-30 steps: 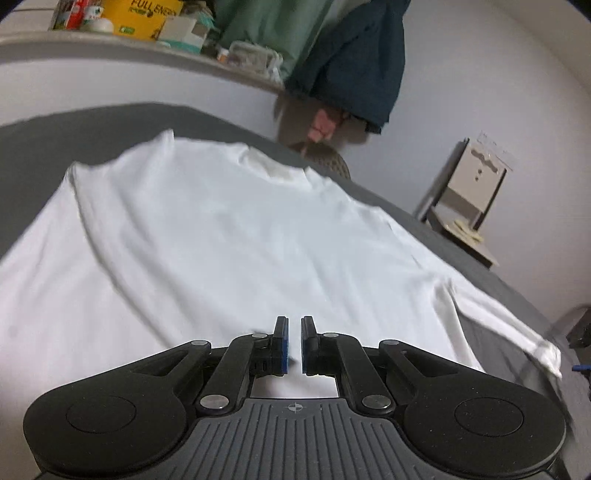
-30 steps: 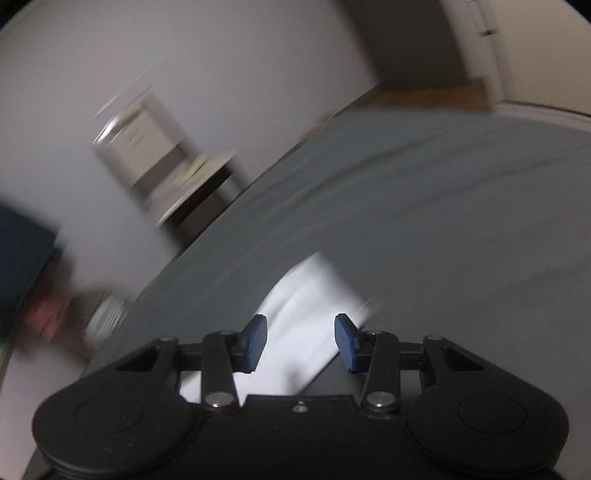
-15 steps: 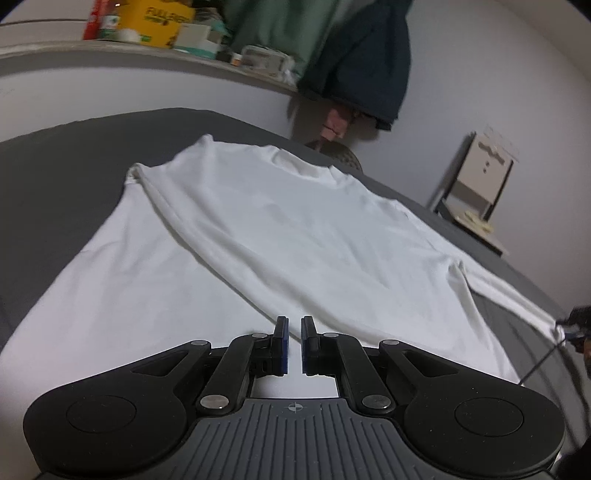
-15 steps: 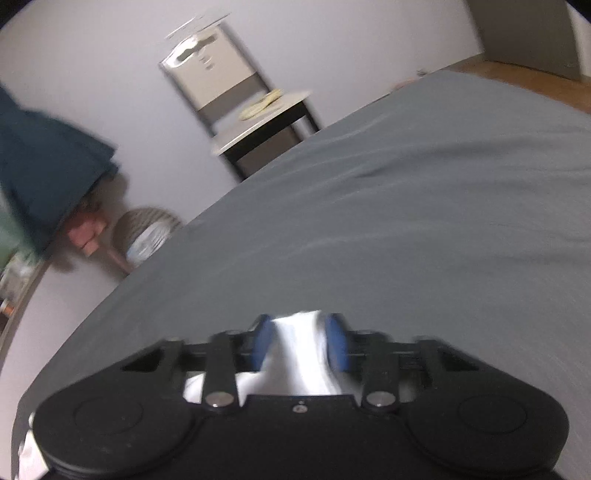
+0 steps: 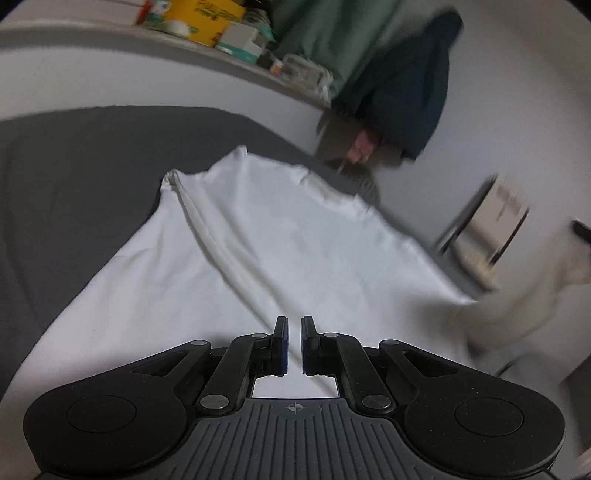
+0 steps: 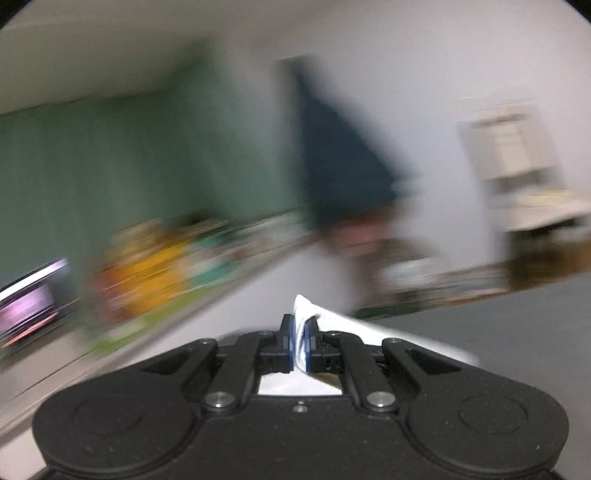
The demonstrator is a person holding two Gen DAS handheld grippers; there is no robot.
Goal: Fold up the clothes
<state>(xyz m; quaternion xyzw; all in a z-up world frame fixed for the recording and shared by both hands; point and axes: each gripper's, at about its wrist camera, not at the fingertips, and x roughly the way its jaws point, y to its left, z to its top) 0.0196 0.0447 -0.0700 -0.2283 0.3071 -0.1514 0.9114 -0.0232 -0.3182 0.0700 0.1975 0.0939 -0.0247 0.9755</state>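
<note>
A white long-sleeved shirt [image 5: 295, 240] lies spread on the dark grey bed [image 5: 74, 155], its left sleeve folded inward along the body. My left gripper [image 5: 291, 343] hovers over the shirt's near hem. Its jaws are shut to a thin slit, and I see no cloth pinched between them. My right gripper [image 6: 302, 343] is shut on the end of the shirt's right sleeve [image 6: 369, 328], white cloth poking up between its pads. In the left wrist view that sleeve [image 5: 517, 306] rises off the bed at the right, blurred by motion.
A wall shelf [image 5: 184, 40] holds a yellow box [image 5: 207, 18] and small packets. A green garment [image 5: 325, 33] and a navy one [image 5: 406, 81] hang beside it. A chair [image 5: 491, 229] stands past the bed's far right edge.
The right gripper closed on the sleeve end, lifted it off the bed and swung round toward the shelf wall. The left gripper drew back from the shirt, staying shut.
</note>
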